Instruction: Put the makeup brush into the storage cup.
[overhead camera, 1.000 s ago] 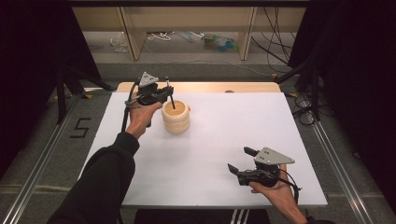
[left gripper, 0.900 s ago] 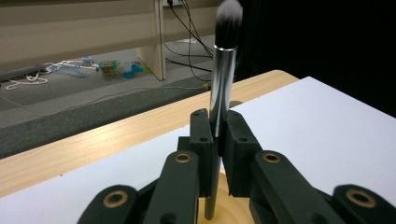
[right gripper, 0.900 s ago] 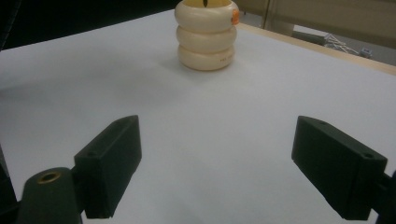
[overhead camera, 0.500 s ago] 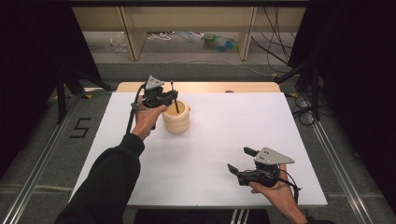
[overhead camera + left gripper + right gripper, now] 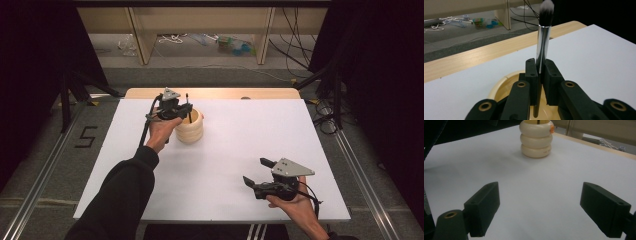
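Note:
A cream ribbed holder (image 5: 189, 129) stands at the back left of the white table (image 5: 240, 145); it also appears far off in the right gripper view (image 5: 537, 138). My left gripper (image 5: 184, 109) hovers over its mouth, shut on a makeup brush (image 5: 543, 37) with a silver ferrule and a grey-white tip. The brush stands upright, bristles up, its dark handle reaching down into the holder (image 5: 501, 88). My right gripper (image 5: 255, 172) rests low near the front right of the table, open with nothing between its pads (image 5: 484, 207).
A wooden strip (image 5: 210, 93) borders the table's far edge. Beyond it are wooden posts, cables and small clutter on the floor (image 5: 230, 45). Metal rails (image 5: 47, 165) run along both sides of the table.
My left gripper has shifted slightly right and toward the back with the brush, staying over the holder. The right gripper has not moved.

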